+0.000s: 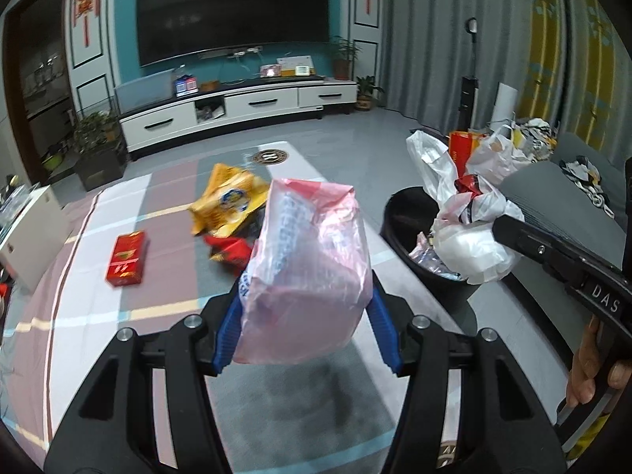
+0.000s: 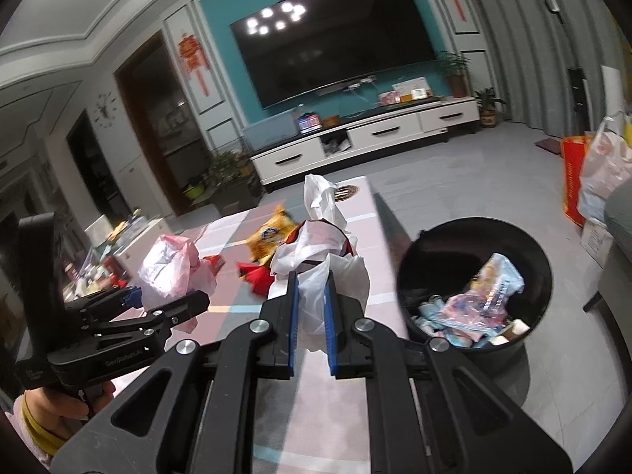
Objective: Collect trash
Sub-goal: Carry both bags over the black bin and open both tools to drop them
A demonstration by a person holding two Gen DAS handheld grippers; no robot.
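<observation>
A low table [image 1: 166, 260] covered with a checked pink, grey and white cloth is seen across both views. Just beside its right edge, on the floor, a black round bin [image 2: 474, 276] is stood; crumpled wrappers in pink, blue and white are piled in its bottom, with a paper cup at the near rim. In the left wrist view the same bin [image 1: 403, 213] is partly hidden by the white bag.

A pink translucent plastic bag [image 1: 308, 272] is gripped between the blue pads of the left gripper [image 1: 306, 324], whose jaws are clenched on it, and it is held above the table. A white plastic bag [image 2: 320, 260] with a red-and-black wrapper bundled inside is pinched by the right gripper [image 2: 312, 328], whose jaws are closed on its lower fold; the bag is held over the table edge near the bin.

On the cloth a yellow snack packet [image 1: 229, 201] is left lying, with a red wrapper [image 1: 229, 252] touching its near side, and a red flat box [image 1: 126, 252] is set well apart to the left.
</observation>
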